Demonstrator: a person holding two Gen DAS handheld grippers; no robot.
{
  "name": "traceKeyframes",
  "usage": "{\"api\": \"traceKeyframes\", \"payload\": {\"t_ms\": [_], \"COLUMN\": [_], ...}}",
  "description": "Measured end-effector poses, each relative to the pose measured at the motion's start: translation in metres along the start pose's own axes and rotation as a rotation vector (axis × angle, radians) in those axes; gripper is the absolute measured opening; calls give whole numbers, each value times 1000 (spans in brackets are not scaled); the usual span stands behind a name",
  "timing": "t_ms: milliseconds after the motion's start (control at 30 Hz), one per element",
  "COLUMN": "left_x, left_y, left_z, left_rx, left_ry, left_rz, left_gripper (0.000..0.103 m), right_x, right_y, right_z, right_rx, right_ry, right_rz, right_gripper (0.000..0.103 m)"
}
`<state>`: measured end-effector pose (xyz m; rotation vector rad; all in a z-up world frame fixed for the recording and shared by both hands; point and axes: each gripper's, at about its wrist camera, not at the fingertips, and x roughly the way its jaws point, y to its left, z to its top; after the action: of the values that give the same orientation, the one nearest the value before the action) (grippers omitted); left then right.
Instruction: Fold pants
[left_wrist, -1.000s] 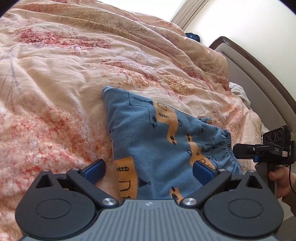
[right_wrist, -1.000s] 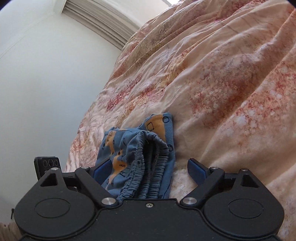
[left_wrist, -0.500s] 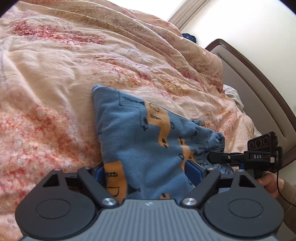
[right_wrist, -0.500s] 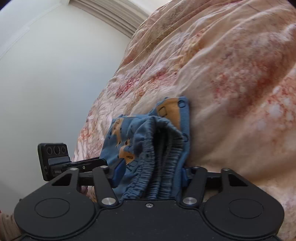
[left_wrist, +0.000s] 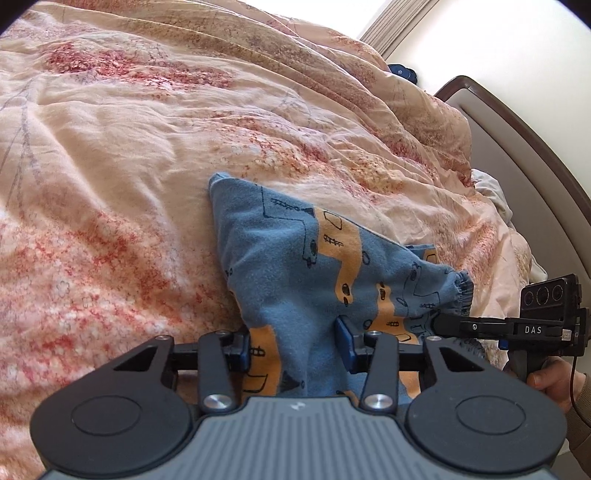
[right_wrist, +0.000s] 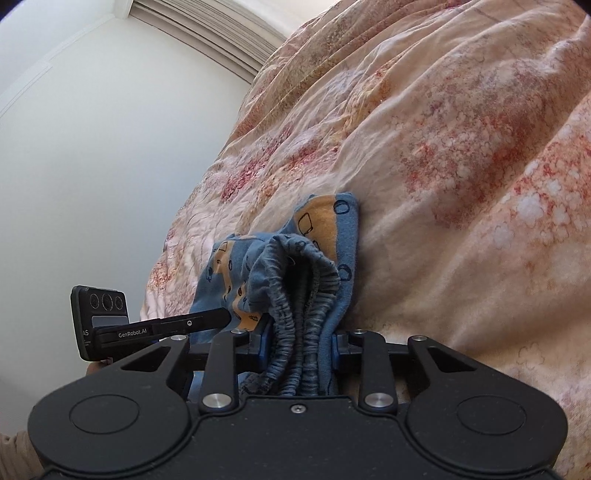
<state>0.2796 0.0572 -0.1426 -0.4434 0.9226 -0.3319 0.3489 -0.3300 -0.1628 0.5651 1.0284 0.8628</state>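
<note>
Small blue pants (left_wrist: 295, 266) with orange road print lie folded on the floral duvet (left_wrist: 129, 147). My left gripper (left_wrist: 293, 349) is shut on the near edge of the pants. My right gripper (right_wrist: 299, 350) is shut on the gathered elastic waistband (right_wrist: 295, 295) at the other end. In the left wrist view the right gripper (left_wrist: 437, 325) reaches in from the right, its fingertips at the waistband. In the right wrist view the left gripper (right_wrist: 225, 317) comes in from the left onto the pants (right_wrist: 325, 221).
The peach and red duvet covers the whole bed in rumpled folds. A brown padded headboard (left_wrist: 517, 147) stands at the right, with a pale pillow (left_wrist: 491, 192) beside it. A white wall (right_wrist: 110, 147) and curtain (right_wrist: 207, 33) lie beyond the bed.
Both grippers were open around the pants a second ago. Both have since closed on the fabric, the left on the near edge and the right on the waistband.
</note>
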Motion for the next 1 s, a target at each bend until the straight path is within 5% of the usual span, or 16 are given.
{"api": "traceKeyframes", "payload": {"t_ms": [467,800,1000], "left_x": [-21,-73,-76], "left_y": [-15,-24,-2], "left_z": [-2,10,58], "left_rx": [31,53,45], "left_ry": [-33,-110,-146], "left_rz": [15,33,73], "left_gripper": [17,16,16], "right_x": [-6,-17,13], "right_y": [27,87,106], "right_z": [-10,-6,31], "right_rx": [-77,-160,-187], "right_ry": [-62,-108,-119], "right_rz": [-79,-29,-10], "right_gripper": [23,22,22]}}
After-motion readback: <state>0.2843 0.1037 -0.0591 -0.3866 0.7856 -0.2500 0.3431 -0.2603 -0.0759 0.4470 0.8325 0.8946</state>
